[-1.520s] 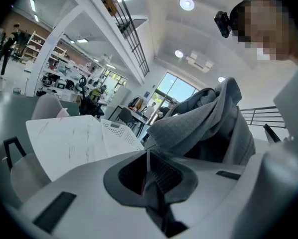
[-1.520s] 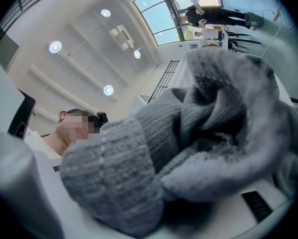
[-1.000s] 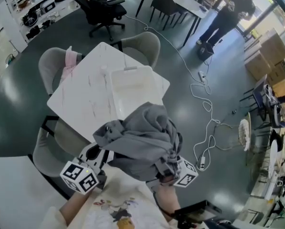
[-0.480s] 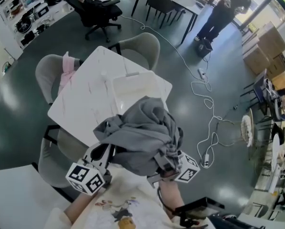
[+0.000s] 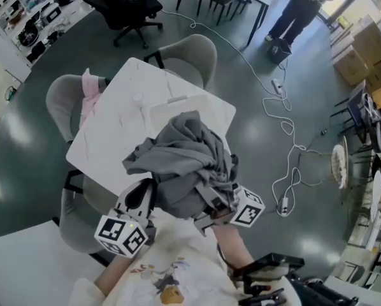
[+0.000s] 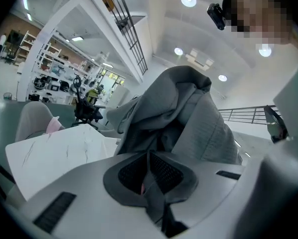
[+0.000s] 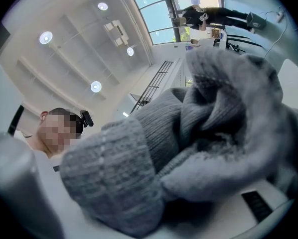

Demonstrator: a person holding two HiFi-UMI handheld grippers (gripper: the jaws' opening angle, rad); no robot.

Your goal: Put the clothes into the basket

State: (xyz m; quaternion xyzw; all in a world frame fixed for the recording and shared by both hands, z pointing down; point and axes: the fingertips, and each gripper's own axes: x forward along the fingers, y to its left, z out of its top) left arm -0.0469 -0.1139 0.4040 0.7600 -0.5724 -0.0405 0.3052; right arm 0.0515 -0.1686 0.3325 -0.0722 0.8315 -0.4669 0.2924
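Note:
A bundle of grey clothes (image 5: 181, 161) hangs over the near part of the white table (image 5: 107, 139), carried by both grippers. My left gripper (image 5: 139, 199) is shut on a fold of the grey cloth (image 6: 189, 118), which runs pinched between its jaws. My right gripper (image 5: 217, 203) holds the thick grey knit (image 7: 189, 133), which fills the space between its jaws and hides the fingertips. The white basket (image 5: 171, 102) stands on the table, its near half hidden under the bundle.
A pink garment (image 5: 88, 91) lies over the grey chair at the table's left. More grey chairs surround the table. A white cable (image 5: 286, 126) snakes across the floor on the right. A person (image 5: 299, 8) stands far back by another table.
Both grippers have carried the grey bundle away from me, further over the table. It now covers more of the white basket.

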